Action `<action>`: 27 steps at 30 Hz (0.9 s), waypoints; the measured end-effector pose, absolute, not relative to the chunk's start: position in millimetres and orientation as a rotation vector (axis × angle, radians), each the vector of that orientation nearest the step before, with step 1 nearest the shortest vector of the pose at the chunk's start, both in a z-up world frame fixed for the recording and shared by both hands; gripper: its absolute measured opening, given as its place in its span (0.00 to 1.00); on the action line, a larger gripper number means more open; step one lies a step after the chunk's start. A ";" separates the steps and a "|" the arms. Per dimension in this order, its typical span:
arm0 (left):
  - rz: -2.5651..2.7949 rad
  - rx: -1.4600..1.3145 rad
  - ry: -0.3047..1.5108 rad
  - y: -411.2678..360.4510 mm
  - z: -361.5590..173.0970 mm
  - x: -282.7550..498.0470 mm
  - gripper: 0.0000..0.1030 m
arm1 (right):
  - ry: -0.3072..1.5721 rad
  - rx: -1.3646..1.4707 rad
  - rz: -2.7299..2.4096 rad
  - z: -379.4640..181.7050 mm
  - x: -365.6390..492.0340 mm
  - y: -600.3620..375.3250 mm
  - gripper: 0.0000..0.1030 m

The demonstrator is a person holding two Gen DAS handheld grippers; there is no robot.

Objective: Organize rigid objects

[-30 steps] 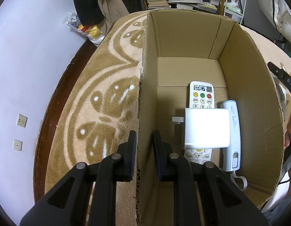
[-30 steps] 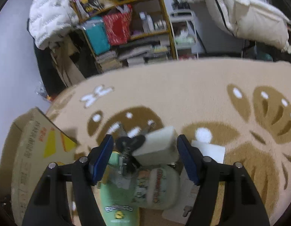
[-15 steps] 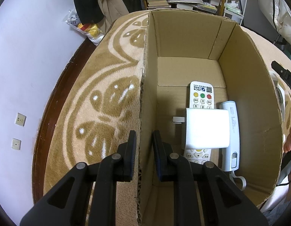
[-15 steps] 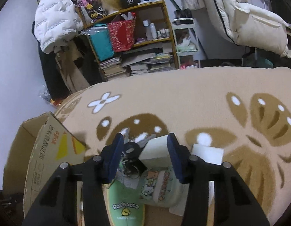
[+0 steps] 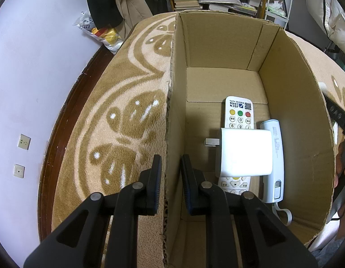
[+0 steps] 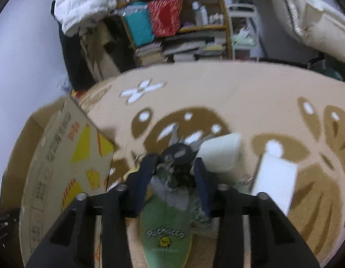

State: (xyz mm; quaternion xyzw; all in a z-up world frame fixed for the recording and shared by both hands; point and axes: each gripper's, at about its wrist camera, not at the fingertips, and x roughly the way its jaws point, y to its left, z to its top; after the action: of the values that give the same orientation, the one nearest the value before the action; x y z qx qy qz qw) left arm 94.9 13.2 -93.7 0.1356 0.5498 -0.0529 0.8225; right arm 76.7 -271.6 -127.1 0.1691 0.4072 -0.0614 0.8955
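Observation:
A cardboard box (image 5: 219, 44) stands open on the patterned rug, and my left gripper (image 5: 171, 158) is shut on its left wall. Inside lie a white remote (image 5: 239, 114), a white square adapter (image 5: 246, 154) across it, and a pale blue handset-like device (image 5: 274, 160). In the right wrist view my right gripper (image 6: 175, 159) points down at a black key bunch (image 6: 178, 151). Its jaws are closing with the keys between them, and the pads stand close at both sides. A white block (image 6: 219, 151) lies just right of the keys.
A green Pochacco pouch (image 6: 165, 230) lies under the right gripper, and a white flat box (image 6: 275, 178) sits to its right. The cardboard box's printed outer wall (image 6: 60, 167) is close on the left. Cluttered shelves (image 6: 179, 29) stand beyond the rug.
The right gripper's jaws have narrowed a lot and moved in around the key bunch; the white block now sits outside the right finger. The left gripper and box have not moved.

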 end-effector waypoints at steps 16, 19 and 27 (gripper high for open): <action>-0.121 0.277 1.175 13.6 -93.3 95.3 0.17 | 0.899 0.296 -0.207 -140.9 95.2 -271.4 0.19; -0.119 0.279 1.175 13.6 -93.7 95.4 0.17 | 0.871 0.318 -0.229 -135.1 87.0 -274.8 0.17; -0.121 0.276 1.175 13.7 -93.7 95.7 0.17 | 0.767 0.328 -0.236 -104.1 68.1 -274.2 0.16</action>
State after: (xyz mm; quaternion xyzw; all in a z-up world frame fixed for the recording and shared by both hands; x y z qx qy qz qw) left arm 95.7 13.7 -93.7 0.1295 0.5521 -0.0571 0.8217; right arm 68.1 -274.2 -104.1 0.1589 0.3716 -0.1142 0.9075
